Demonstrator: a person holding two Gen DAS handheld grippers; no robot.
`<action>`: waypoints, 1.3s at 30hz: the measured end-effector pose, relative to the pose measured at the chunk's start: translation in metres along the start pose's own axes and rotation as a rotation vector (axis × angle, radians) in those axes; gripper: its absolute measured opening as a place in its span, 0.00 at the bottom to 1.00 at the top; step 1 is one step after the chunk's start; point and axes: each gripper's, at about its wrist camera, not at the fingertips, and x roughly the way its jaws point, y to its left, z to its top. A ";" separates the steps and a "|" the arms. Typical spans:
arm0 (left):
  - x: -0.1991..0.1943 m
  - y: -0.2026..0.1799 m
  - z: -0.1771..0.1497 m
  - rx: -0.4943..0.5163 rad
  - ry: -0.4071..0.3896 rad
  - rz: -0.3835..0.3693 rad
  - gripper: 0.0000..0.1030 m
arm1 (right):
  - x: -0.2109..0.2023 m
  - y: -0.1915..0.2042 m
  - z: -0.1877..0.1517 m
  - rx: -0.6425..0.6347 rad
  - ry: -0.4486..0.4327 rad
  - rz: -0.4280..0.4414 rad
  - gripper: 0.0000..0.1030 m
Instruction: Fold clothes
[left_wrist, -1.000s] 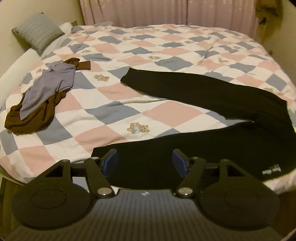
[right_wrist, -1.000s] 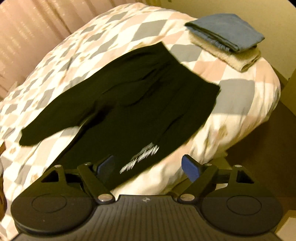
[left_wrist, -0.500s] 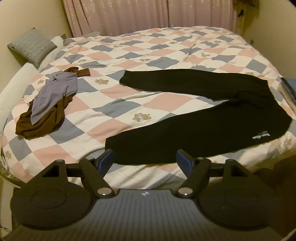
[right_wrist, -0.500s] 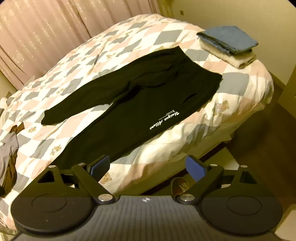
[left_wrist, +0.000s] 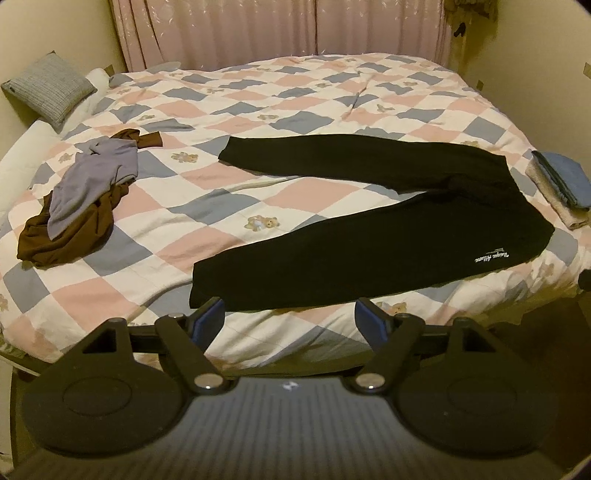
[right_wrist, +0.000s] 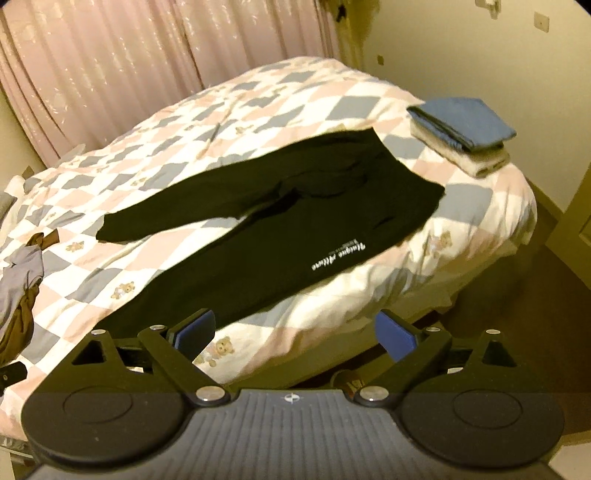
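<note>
The left tongs (left_wrist: 290, 319) hang released, blue pads spread wide, off the near edge of the bed with its pink, grey and white checked quilt (left_wrist: 229, 206). The right tongs (right_wrist: 295, 330) are likewise released and empty, over the bed's edge. Just beyond both lie the black trousers with white lettering (left_wrist: 369, 254), spread flat, touching neither; the near leg's cuff sits just past the left tongs, the waist to the right. Farther left lies a crumpled heap of brown and lilac garments (left_wrist: 79, 206); at the far right corner, a folded blue and cream stack (right_wrist: 461, 131)
</note>
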 end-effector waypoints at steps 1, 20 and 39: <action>-0.001 0.000 0.001 0.003 -0.006 -0.003 0.76 | -0.002 0.002 0.002 -0.005 -0.008 -0.001 0.94; 0.015 0.021 0.015 -0.011 -0.007 -0.013 0.80 | 0.013 0.027 0.025 -0.055 -0.038 -0.039 0.96; 0.058 0.045 0.032 -0.032 0.046 0.013 0.82 | 0.059 0.046 0.051 -0.076 0.013 -0.054 0.97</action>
